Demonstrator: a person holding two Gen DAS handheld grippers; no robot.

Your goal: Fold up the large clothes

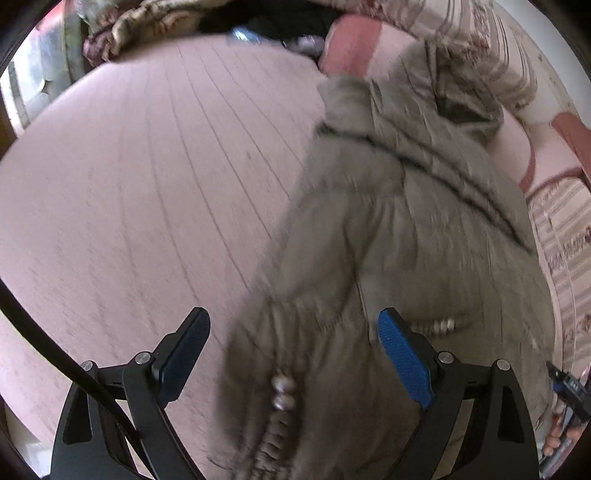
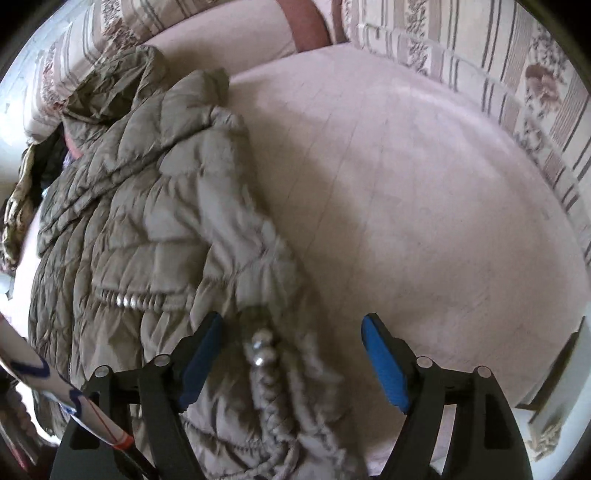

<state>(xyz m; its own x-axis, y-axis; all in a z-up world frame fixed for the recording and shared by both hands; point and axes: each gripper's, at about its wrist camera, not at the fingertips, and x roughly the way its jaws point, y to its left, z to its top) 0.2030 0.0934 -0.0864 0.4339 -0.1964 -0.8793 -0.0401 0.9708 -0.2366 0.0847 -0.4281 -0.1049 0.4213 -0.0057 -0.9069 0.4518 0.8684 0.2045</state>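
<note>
An olive quilted puffer jacket (image 1: 406, 221) lies crumpled on a pale pink ribbed seat (image 1: 129, 184). My left gripper (image 1: 293, 332) hangs open over its near edge. A gathered part with silver beads (image 1: 282, 391) lies between the fingers, and the pads do not press on it. In the right wrist view the jacket (image 2: 129, 221) fills the left half. My right gripper (image 2: 293, 350) is open, and a beaded, braided piece (image 2: 260, 347) lies between its fingers, close to the left blue pad (image 2: 201, 362). The right pad (image 2: 384, 363) stands clear over the bare seat (image 2: 406, 203).
Striped floral cushions (image 2: 480, 74) line the back and side of the seat. A pink-red cushion (image 1: 351, 40) and a patterned cloth (image 1: 140, 26) lie at the far end. A hand with the other gripper (image 1: 569, 391) shows at the lower right edge.
</note>
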